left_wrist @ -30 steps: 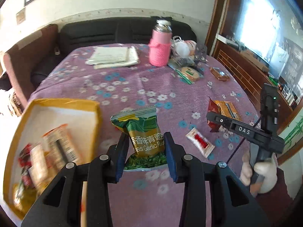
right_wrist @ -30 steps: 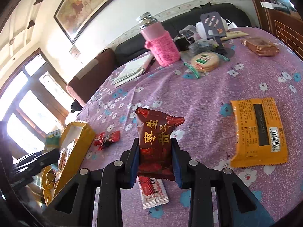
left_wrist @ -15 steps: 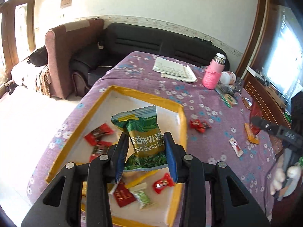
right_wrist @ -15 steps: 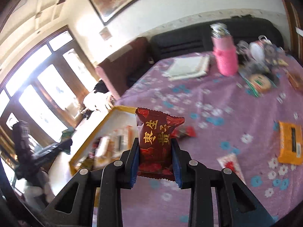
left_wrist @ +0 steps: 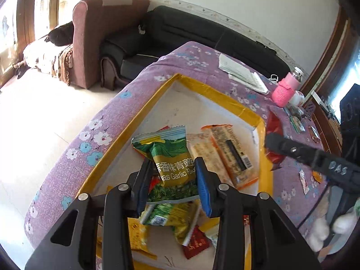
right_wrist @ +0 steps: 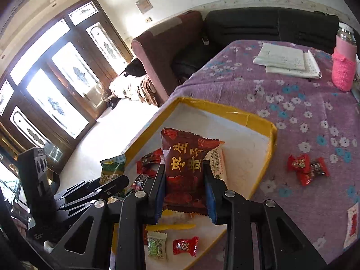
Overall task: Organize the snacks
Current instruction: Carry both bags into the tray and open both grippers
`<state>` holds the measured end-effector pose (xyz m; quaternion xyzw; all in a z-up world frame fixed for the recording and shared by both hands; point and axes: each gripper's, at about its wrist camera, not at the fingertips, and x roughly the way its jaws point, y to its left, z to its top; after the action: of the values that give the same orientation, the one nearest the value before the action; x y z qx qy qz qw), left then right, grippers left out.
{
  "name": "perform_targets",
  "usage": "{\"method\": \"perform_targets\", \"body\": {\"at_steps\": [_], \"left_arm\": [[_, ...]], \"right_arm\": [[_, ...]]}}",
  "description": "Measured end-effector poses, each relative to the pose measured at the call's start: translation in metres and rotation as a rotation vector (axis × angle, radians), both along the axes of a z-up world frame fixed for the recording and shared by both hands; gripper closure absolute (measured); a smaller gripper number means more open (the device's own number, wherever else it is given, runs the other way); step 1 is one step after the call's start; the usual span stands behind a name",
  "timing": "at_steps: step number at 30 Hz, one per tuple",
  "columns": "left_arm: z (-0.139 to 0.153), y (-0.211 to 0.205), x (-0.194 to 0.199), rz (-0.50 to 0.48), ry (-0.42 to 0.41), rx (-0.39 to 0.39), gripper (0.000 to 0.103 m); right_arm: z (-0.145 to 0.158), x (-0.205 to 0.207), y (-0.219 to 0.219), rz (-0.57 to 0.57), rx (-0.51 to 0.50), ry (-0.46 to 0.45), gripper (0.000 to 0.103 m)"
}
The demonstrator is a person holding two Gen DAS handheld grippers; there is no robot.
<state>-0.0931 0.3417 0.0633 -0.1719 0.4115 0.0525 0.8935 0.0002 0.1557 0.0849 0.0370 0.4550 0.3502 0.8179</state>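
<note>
My left gripper [left_wrist: 174, 181] is shut on a green garlic pea packet [left_wrist: 171, 157] and hangs over the yellow-rimmed white tray [left_wrist: 227, 100], which holds several snack packets. My right gripper [right_wrist: 185, 184] is shut on a dark red packet [right_wrist: 185, 157] with gold characters, also above the tray [right_wrist: 247, 155]. In the right wrist view the left gripper [right_wrist: 105, 185] with its green packet [right_wrist: 112, 167] shows at the tray's left edge. In the left wrist view the right gripper's black arm [left_wrist: 315, 157] crosses the tray's right side with the red packet [left_wrist: 273, 130] at its tip.
Red candies [right_wrist: 307, 167] and a white sachet [right_wrist: 352, 223] lie loose on the purple flowered tablecloth [right_wrist: 281, 90]. A pink-sleeved bottle [right_wrist: 344, 65] and folded papers [right_wrist: 288, 60] stand at the far end. A maroon armchair [left_wrist: 101, 33] and black sofa [left_wrist: 202, 36] sit beyond the table's edge.
Both grippers have swung from the middle of the table to above the tray, each keeping its packet. The tray now fills the lower centre of both views.
</note>
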Motion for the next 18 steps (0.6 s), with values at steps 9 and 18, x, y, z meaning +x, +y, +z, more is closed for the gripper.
{"method": "perform_targets", "body": {"at_steps": [9,18], "left_arm": [[-0.018,0.015,0.014,0.017,0.03,-0.037,0.067],[-0.021,0.011,0.018,0.018,0.03,-0.027,0.066]], "right_arm": [[-0.039,0.024,0.031,-0.023,-0.079,0.06,0.072],[-0.042,0.029,0.043,-0.029,-0.091,0.062,0.069]]}}
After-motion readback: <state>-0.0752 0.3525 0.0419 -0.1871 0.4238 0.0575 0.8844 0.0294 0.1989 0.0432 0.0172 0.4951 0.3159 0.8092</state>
